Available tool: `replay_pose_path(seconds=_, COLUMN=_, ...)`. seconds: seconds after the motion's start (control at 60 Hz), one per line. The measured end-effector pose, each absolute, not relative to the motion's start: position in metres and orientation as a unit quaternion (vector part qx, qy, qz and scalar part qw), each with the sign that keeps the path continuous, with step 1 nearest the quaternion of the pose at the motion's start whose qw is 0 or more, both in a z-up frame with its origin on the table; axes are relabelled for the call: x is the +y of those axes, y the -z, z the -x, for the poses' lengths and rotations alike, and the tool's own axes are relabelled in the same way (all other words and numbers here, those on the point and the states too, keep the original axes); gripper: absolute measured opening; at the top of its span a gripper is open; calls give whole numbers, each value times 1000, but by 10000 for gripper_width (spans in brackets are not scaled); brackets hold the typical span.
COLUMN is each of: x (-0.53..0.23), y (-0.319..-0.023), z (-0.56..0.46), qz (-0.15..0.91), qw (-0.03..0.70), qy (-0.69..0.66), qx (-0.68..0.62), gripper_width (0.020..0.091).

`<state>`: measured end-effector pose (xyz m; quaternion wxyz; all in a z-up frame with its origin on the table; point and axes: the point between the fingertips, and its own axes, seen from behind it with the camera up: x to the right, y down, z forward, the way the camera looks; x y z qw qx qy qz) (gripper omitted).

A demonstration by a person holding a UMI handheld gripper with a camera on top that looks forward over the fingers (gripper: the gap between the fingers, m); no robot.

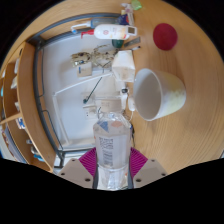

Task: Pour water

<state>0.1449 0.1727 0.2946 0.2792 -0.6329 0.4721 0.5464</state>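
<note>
bottle (112, 145) between tongs (112, 163) | cup (158, 94) beyond, right

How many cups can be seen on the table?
1. The white cup lies tilted on the table, beyond the water bottle that the gripper holds in its jaws. Others may be hidden among the clutter behind.

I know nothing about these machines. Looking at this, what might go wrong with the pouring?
The gripper is shut on a clear bottle; the smooth plastic could slip when tilted. The white cup sits ahead and off to one side, its mouth turned sideways, so water might miss it and splash the clutter nearby on the table.
</note>
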Motion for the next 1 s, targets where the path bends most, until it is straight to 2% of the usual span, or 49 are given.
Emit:
replay_pose_path(seconds=0.217, x=172, y=-296, z=-150, qz=574, qw=187, qy=-585, qx=542, gripper_width=404)
replay_pose_path(seconds=0.417, x=169, y=-292, z=-153, qz=566, qw=162, qy=-588, qx=556, gripper_width=400)
replay_pose_path(seconds=0.533, x=169, y=-292, z=-154, qz=586, qw=171, qy=-580, qx=540, gripper_width=401)
replay_pose_path(seconds=0.617, x=171, y=-300, z=-168, qz=618, qw=238, qy=-557, qx=501, gripper_width=403)
replay_pose_path(seconds=0.667, x=173, y=-317, z=-183, qz=649, qw=288, qy=-529, qx=464, gripper_width=403)
replay_pose_path(seconds=0.783, x=173, y=-322, z=-209, qz=730, qw=391, qy=-443, qx=343, gripper_width=403)
replay_pose_path(seconds=0.833, x=178, y=-341, z=-231, qz=763, qw=427, qy=-390, qx=288, gripper_width=414)
replay_pose_path(seconds=1.0, x=190, y=-338, z=-299, qz=824, qw=527, qy=-182, qx=103, gripper_width=415)
